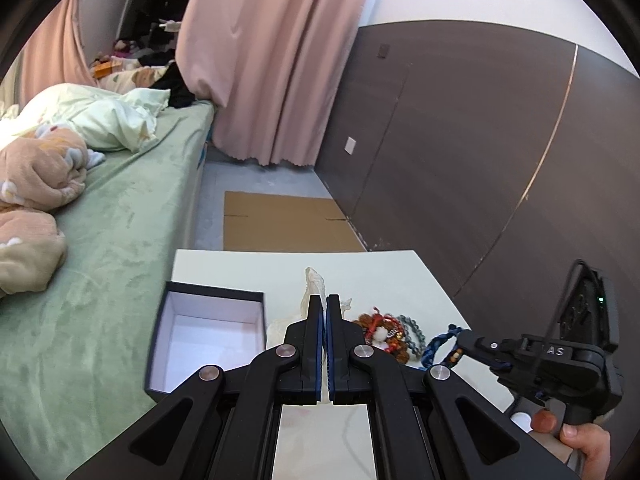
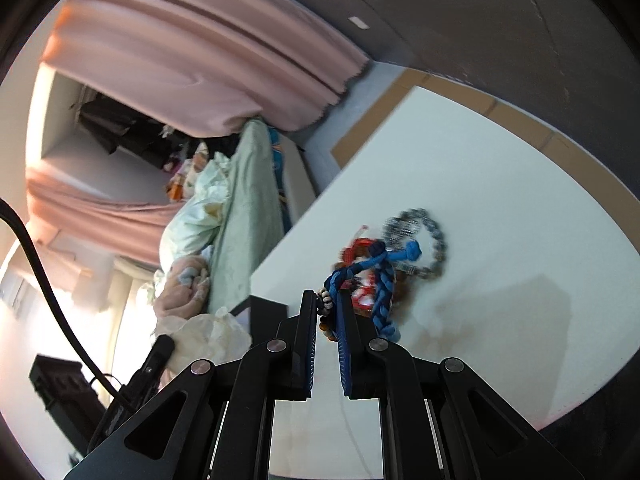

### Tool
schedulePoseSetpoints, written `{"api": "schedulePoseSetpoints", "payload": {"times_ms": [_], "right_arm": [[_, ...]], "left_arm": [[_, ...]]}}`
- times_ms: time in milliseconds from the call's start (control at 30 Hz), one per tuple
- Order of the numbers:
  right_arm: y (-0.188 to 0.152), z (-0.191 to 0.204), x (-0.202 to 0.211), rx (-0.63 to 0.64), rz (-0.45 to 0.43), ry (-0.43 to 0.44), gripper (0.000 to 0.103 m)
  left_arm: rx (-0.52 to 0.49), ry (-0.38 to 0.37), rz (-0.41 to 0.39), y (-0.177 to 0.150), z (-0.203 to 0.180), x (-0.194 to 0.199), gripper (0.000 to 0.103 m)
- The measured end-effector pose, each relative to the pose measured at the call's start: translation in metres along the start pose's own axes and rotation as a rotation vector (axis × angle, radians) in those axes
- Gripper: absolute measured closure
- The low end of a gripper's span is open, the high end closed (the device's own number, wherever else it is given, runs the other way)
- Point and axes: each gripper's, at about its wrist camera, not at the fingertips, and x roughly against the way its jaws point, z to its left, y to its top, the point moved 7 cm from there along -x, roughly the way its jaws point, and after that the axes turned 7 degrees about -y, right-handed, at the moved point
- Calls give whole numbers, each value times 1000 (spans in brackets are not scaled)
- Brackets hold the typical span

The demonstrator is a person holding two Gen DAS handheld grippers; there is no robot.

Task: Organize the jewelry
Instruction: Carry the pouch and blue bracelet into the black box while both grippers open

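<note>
My left gripper (image 1: 325, 300) is shut, and a thin crumpled clear bag (image 1: 314, 280) sticks up from between its tips. To its left an open dark box (image 1: 212, 332) with a white inside stands on the white table (image 1: 380, 272). My right gripper (image 2: 326, 300) is shut on a blue braided bracelet (image 2: 380, 280) and a string of small beads (image 2: 325, 304); both hang a little above the table (image 2: 480, 184). Under them lies a pile of red and brown jewelry (image 2: 360, 292) and a grey bead bracelet (image 2: 434, 232). The left wrist view shows that gripper (image 1: 460, 342) at the right, a hand on its handle.
A bed with a green sheet (image 1: 120, 220) and bundled bedding runs along the table's left side. Flat cardboard (image 1: 280, 220) lies on the floor beyond the table. A dark panelled wall (image 1: 480, 140) stands close on the right, and pink curtains (image 1: 272, 60) hang behind.
</note>
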Motion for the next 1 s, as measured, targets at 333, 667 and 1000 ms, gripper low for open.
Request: {"api": "schedulePoseSetpoints", "payload": {"times_ms": [333,667,1000], "right_arm": [[-10,49,-8,130,-29,87,92],[-20,88,-31,209,-9,163,92],[-34,120,-68,235,60,227,92]], "left_arm": [[36,32,-5,7,27,1,102],[136,71,40,6,60,-21,102],[254,42,149,2,85,-38,95]]}}
